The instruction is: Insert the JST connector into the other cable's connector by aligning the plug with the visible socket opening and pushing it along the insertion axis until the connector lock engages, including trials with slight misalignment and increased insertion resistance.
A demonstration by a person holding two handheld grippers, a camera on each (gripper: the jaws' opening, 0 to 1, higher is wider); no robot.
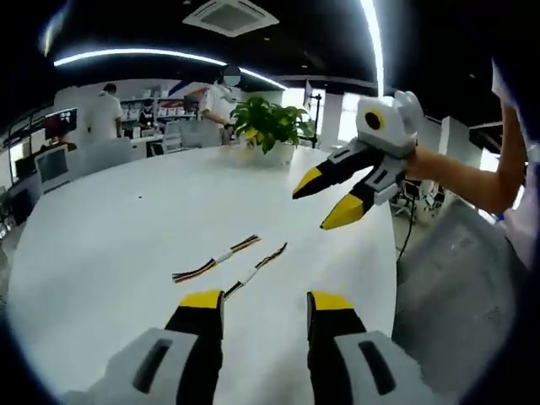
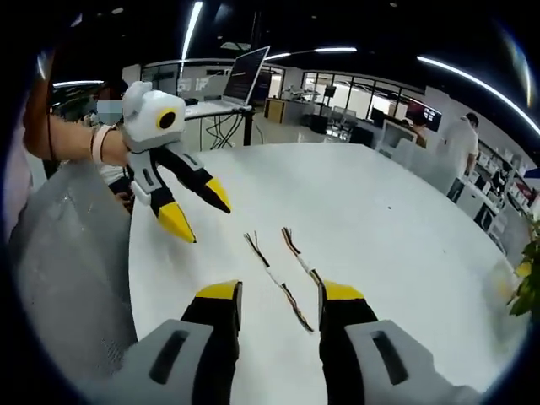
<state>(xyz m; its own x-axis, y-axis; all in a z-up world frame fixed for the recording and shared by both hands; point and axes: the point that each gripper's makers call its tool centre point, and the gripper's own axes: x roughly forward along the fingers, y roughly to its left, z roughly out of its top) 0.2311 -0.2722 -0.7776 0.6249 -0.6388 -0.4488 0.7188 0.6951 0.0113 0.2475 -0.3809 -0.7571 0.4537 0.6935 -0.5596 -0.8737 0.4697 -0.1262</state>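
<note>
Two short multi-wire cables with white JST connectors lie side by side on the white table (image 1: pixel 110 245). In the left gripper view they are cable one (image 1: pixel 216 258) and cable two (image 1: pixel 256 267), just beyond my left gripper (image 1: pixel 266 301), which is open and empty. My right gripper (image 1: pixel 332 199) hovers above the table at the right, jaws apart, nothing held. In the right gripper view the cables (image 2: pixel 270 274) (image 2: pixel 300 256) lie ahead of my open right gripper (image 2: pixel 281 293), and the left gripper (image 2: pixel 202 215) hangs open at the left.
A potted green plant (image 1: pixel 268 126) stands at the table's far edge. People stand near desks and monitors in the background (image 1: pixel 105 110). A grey chair back (image 2: pixel 67 261) sits beside the table edge. A laptop (image 2: pixel 245 76) rests on a far desk.
</note>
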